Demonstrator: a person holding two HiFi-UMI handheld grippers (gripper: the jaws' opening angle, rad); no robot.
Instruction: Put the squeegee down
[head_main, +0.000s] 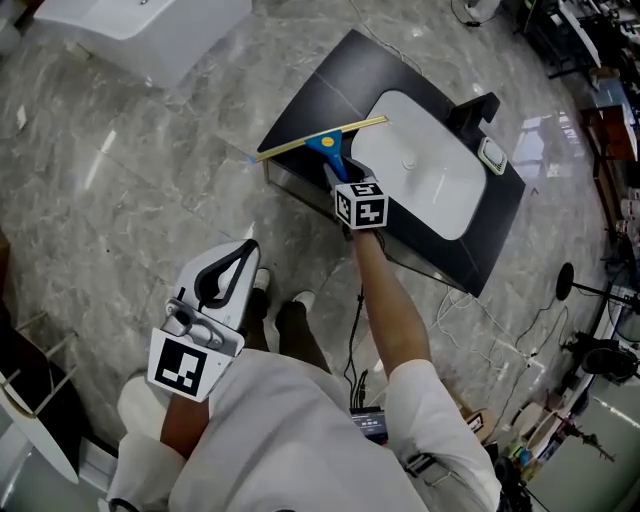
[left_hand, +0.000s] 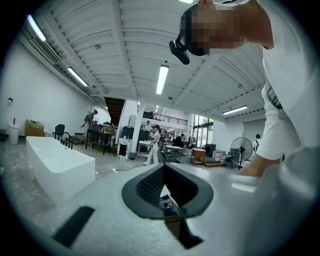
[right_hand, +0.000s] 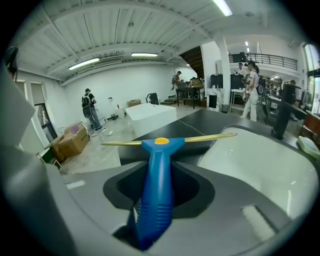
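Blue-handled squeegee (right_hand: 154, 200) sits clamped in the right tongs (right_hand: 159, 165), its yellow blade (right_hand: 210, 136) crosswise beyond their tips (over the black counter (right_hand: 200, 122)); left tongs (left_hand: 165, 172) closed, empty.

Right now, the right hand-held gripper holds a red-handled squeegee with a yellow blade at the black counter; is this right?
No: the squeegee has a blue handle, not red; the right gripper view shows it. The right hand-held gripper holds it at the black counter.
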